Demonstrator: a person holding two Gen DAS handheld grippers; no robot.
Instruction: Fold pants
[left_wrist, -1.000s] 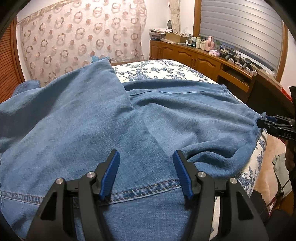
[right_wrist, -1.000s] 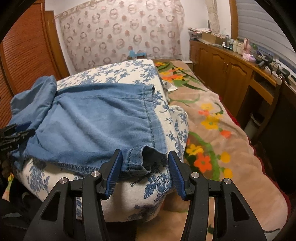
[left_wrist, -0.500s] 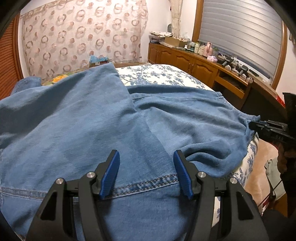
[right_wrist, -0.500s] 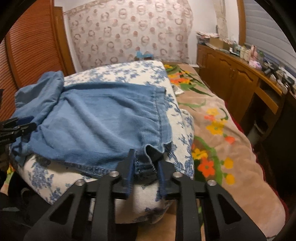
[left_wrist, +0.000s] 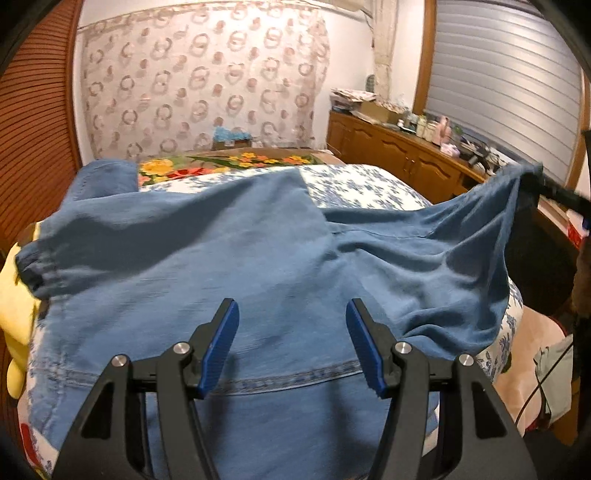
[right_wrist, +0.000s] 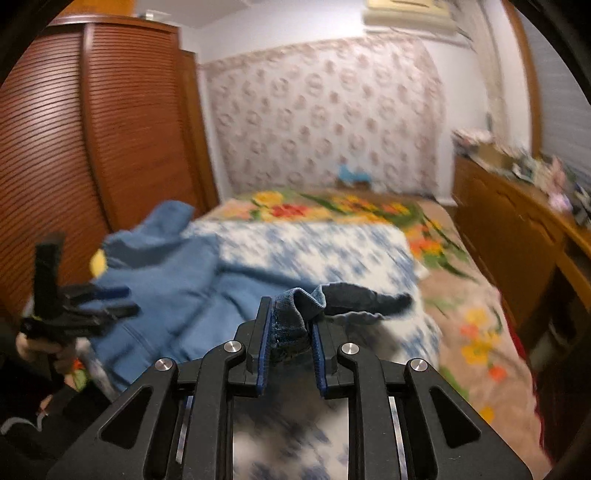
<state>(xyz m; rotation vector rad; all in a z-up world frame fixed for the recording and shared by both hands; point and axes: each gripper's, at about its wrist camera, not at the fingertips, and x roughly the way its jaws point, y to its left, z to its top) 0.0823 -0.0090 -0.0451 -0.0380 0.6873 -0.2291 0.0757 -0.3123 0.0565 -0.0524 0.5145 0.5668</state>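
Note:
Blue denim pants (left_wrist: 229, 258) lie spread over a blue-flowered white quilt (left_wrist: 354, 184) on the bed. My left gripper (left_wrist: 291, 328) is open and hovers just above the pants near a stitched seam. My right gripper (right_wrist: 290, 317) is shut on a bunched corner of the pants (right_wrist: 291, 314) and holds it lifted above the bed. In the left wrist view that corner (left_wrist: 517, 181) is pulled up at the far right, with the cloth stretched toward it. The right wrist view is blurred by motion; the left gripper (right_wrist: 99, 299) shows at its left.
A flowered blanket (right_wrist: 476, 325) covers the bed's right side. A wooden slatted wardrobe (right_wrist: 92, 129) stands at the left. A wooden dresser (left_wrist: 406, 147) with clutter runs along the right wall. A yellow thing (left_wrist: 14, 306) lies at the left edge of the bed.
My right gripper closed on the pants' corner and lifted it up off the quilt, pulling the cloth taut. My left gripper stayed open over the pants.

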